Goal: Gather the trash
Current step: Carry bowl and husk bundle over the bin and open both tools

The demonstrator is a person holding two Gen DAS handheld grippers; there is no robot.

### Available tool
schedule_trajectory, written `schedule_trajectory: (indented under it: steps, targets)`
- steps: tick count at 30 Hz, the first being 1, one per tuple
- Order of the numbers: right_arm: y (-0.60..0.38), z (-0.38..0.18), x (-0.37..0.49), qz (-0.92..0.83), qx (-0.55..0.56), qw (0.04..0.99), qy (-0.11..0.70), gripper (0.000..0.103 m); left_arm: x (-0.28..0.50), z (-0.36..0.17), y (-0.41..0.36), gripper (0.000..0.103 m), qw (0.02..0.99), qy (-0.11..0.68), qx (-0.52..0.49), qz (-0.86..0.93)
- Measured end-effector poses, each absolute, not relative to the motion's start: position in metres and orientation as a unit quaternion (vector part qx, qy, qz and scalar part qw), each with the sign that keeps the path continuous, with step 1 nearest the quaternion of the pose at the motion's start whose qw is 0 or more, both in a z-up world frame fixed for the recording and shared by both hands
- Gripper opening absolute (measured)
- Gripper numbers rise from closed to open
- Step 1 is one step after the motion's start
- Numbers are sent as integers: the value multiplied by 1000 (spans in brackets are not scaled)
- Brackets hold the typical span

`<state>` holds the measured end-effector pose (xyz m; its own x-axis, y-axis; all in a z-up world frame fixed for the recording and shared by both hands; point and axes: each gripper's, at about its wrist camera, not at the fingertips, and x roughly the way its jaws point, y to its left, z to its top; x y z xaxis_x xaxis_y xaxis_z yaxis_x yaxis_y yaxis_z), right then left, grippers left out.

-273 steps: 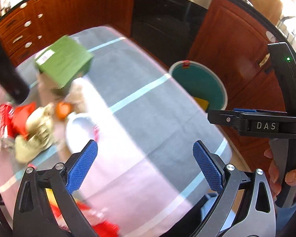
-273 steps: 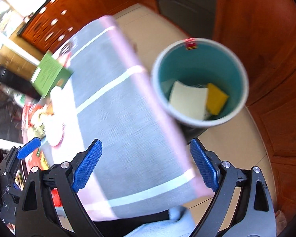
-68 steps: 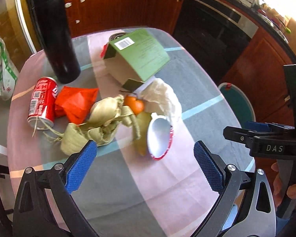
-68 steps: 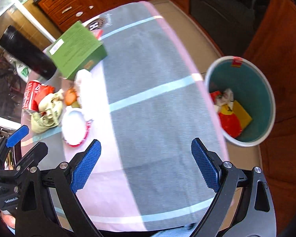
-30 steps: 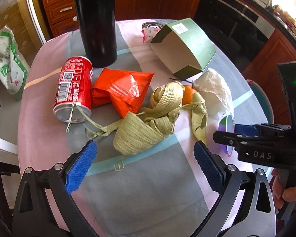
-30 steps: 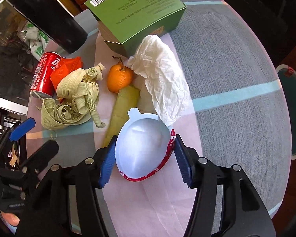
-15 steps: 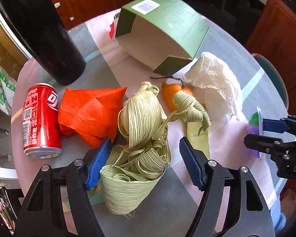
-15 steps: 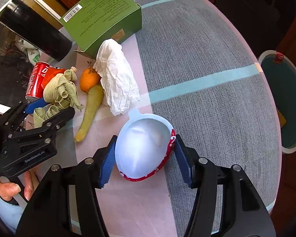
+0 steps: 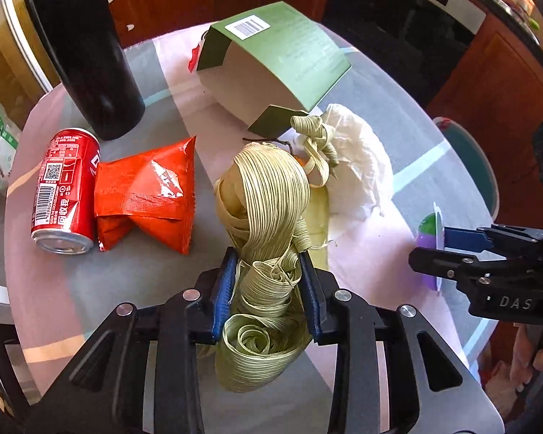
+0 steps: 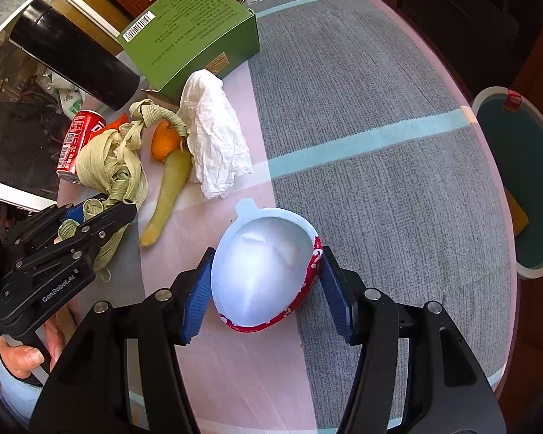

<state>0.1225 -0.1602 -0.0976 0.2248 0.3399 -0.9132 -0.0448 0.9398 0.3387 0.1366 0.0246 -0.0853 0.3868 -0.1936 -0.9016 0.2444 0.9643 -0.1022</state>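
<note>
My left gripper (image 9: 268, 289) is shut on a bundle of pale green dried leaves (image 9: 264, 213), which also shows in the right wrist view (image 10: 108, 166). My right gripper (image 10: 268, 282) is shut on an empty white plastic cup with a red rim (image 10: 264, 275), held just above the tablecloth; it shows edge-on in the left wrist view (image 9: 432, 231). A teal trash bin (image 10: 521, 184) stands on the floor right of the table.
On the table lie a red soda can (image 9: 65, 191), a red snack packet (image 9: 148, 191), a crumpled white tissue (image 10: 213, 144), an orange (image 10: 164, 141), a yellow-green peel (image 10: 166, 195), a green box (image 9: 275, 68) and a tall black bottle (image 9: 87, 50).
My left gripper has moved in and shut on the dried leaf bundle. My right gripper has shut on the white cup and drawn it back from the pile.
</note>
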Motion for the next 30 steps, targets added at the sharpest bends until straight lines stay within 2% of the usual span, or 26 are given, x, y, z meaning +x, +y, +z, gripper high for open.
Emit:
schedule_trajectory:
  steps: [7, 13, 30]
  targets:
    - [-185, -86, 109, 122, 136, 779, 599, 54, 109, -52, 22, 34, 843, 518, 5, -145]
    - [-212, -77, 101, 116, 147, 789, 586, 54, 104, -35, -15, 34, 846, 507, 20, -165]
    - [-339, -64, 97, 36, 217, 814, 538, 54, 116, -32, -143, 34, 819, 514, 80, -240]
